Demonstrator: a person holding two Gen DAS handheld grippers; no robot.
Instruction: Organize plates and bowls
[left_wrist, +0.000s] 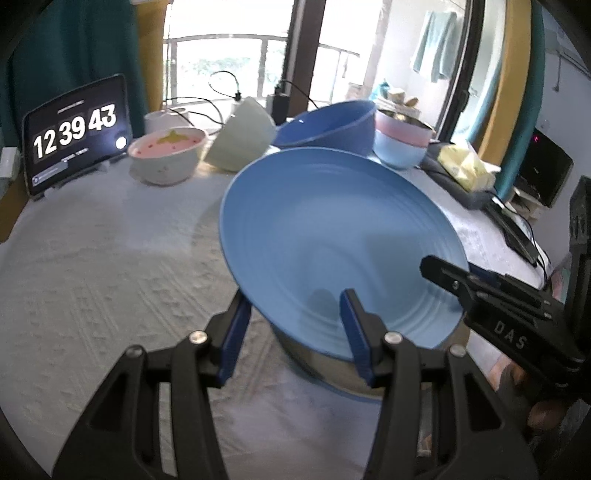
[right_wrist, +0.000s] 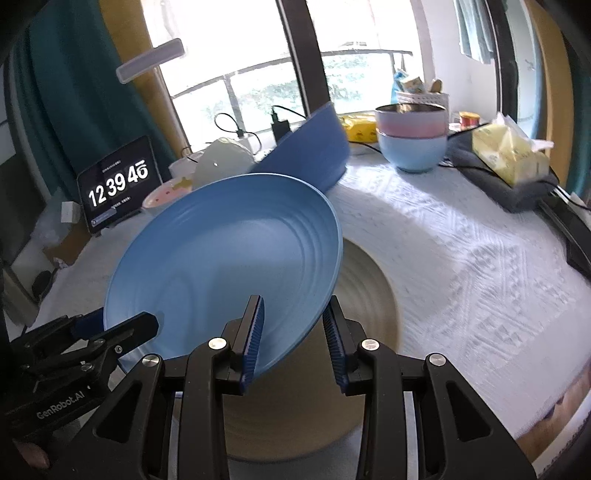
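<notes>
Big light blue plate is up off the white tablecloth, tilted over a beige plate. Left gripper and right gripper each pinch its rim. Behind: dark blue bowl, empty; pink bowl nested in a blue bowl; pink-lined white bowl.

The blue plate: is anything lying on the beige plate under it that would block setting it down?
Nothing visible: the blue plate hangs tilted over the beige plate, whose exposed part is bare; the rest is hidden.
</notes>
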